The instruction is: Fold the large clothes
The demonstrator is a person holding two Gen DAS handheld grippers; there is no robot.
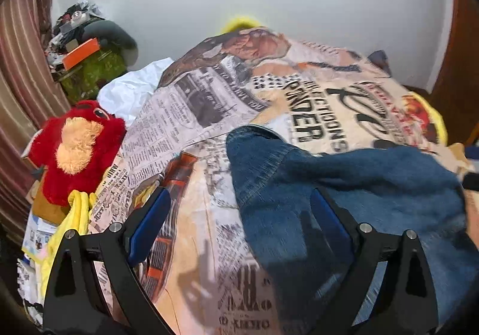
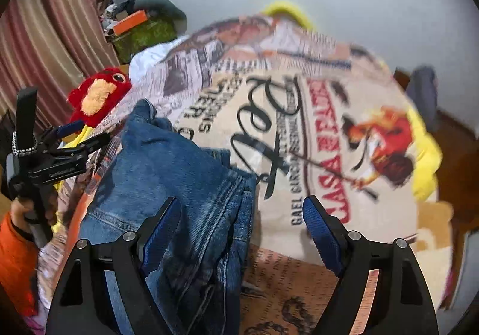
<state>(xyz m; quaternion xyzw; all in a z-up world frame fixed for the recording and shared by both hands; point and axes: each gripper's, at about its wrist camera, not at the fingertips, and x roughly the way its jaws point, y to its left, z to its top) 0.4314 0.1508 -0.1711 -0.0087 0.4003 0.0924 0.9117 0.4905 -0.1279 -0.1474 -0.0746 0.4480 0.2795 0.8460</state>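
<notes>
Both grippers [image 1: 239, 203] [image 2: 242, 212] open above jeans [image 2: 179, 173].

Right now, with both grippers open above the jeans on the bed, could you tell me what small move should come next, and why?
Probably lower the right gripper onto the jeans edge below it and close. Both it and the left gripper stand open, holding nothing, and the denim lies bunched on the printed bedspread, so nothing can be folded until an edge is gripped.

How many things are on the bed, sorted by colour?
Blue: 1, the jeans
Red: 1, the plush toy
Yellow: 1, the cloth under the toy
White: 1, the crumpled sheet
Total: 4, all on the printed bedspread
</notes>
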